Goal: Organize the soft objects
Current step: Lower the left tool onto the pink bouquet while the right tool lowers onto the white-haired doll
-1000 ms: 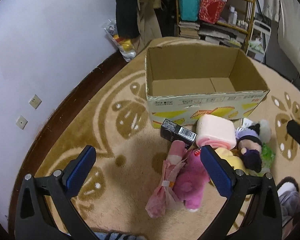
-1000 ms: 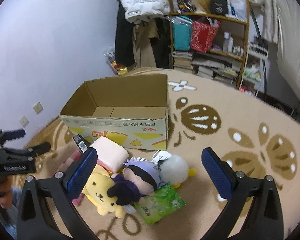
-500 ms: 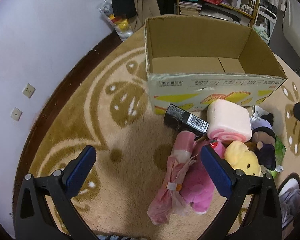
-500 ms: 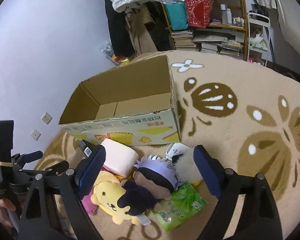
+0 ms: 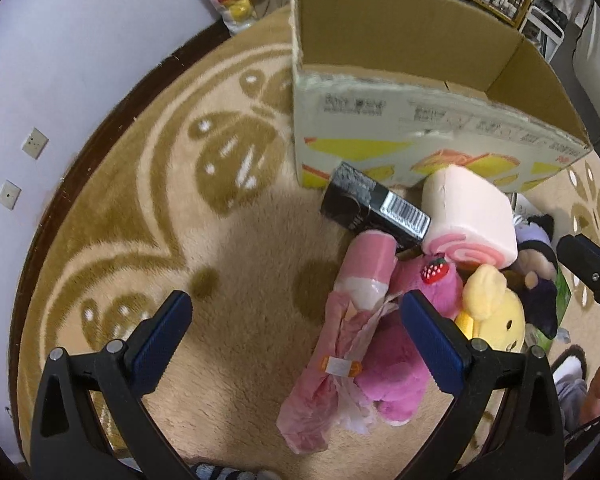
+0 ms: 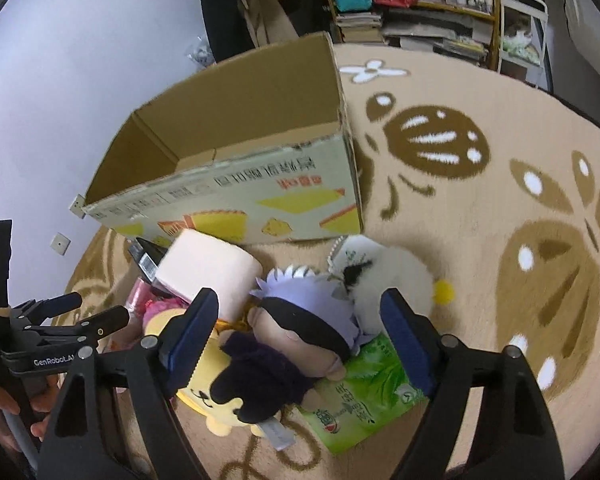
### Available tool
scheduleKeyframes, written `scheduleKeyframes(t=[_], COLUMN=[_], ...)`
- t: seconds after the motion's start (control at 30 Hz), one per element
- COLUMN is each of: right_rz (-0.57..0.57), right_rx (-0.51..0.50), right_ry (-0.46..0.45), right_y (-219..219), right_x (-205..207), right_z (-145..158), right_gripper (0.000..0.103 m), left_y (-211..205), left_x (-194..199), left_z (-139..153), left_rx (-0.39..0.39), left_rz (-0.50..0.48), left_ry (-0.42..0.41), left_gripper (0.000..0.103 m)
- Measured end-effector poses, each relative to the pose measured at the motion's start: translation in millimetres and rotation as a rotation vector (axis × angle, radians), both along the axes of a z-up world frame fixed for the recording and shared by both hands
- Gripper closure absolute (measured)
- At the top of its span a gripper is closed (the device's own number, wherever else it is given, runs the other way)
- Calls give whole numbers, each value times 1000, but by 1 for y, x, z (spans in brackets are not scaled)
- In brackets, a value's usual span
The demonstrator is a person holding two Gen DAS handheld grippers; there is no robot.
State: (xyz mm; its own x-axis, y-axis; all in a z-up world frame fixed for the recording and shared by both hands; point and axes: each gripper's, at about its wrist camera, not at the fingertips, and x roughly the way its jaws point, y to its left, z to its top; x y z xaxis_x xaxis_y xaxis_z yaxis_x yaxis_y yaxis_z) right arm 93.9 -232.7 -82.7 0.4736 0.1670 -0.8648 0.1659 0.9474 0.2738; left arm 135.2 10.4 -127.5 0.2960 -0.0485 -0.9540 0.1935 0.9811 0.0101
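Open brown cardboard box (image 6: 236, 168) with yellow print on the beige patterned carpet (image 6: 480, 240), nothing visible inside. Heaped just in front of it: pink-and-white swiss-roll plush (image 6: 208, 276), black carton with barcode (image 5: 376, 210), magenta plush with strawberry patch (image 5: 396, 356), yellow dog plush (image 6: 204, 396), doll with lilac hair and black blindfold (image 6: 296, 328), white fluffy plush (image 6: 392, 280), green snack packet (image 6: 364, 400) underneath.

Right gripper (image 6: 300, 332) above the blindfolded doll, jaws wide but just been closing, pads clear of it.

Left gripper (image 5: 296, 336) spread wide, holding nothing, over carpet and a pink plastic-wrapped bundle (image 5: 340, 352). Cluttered shelves (image 6: 420, 8) at the far wall.
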Motion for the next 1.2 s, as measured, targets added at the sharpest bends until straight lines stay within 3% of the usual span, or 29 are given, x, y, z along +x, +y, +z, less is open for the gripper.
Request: scheduleKeyframes(t=[0.07,0.2,0.3,0.57,0.67,0.87,0.93,1.0,1.13,1.2], right_rz=[3,20,22,-1,9,5,4,7,12,16], right_rx=[3,21,15,64,52,45,50,42,17,8], right_ry=[23,69,84,104,106,132,136,133,121,114], right_y=[0,3,6,2,1,10,10,12,9,10], right_x=[1,3,2,4,6,11,13,13,12,11], right_z=[-5,-16,-21,-33,-38,-50,-52,-52,-46,-43], right_gripper=[16,31,32,31,29,25,25,28,35,36], left_y=[-2,-6,-5,-9,-3,6,4,4,5,5], left_x=[0,-2,1,9,14,21,20,22,23,22], left_z=[-3,-10,-18,-34,-38,-47,-47,-48,-49,-47], left_rx=[10,52,111,121,88,7,-15,-76,-125,-142], left_rz=[-9,-20,15,-3,26,53,32,20,14,0], left_ry=[7,18,0,27,49,85,82,101,104,103], left_gripper=[0,0,0,0,0,18,30,55,67,81])
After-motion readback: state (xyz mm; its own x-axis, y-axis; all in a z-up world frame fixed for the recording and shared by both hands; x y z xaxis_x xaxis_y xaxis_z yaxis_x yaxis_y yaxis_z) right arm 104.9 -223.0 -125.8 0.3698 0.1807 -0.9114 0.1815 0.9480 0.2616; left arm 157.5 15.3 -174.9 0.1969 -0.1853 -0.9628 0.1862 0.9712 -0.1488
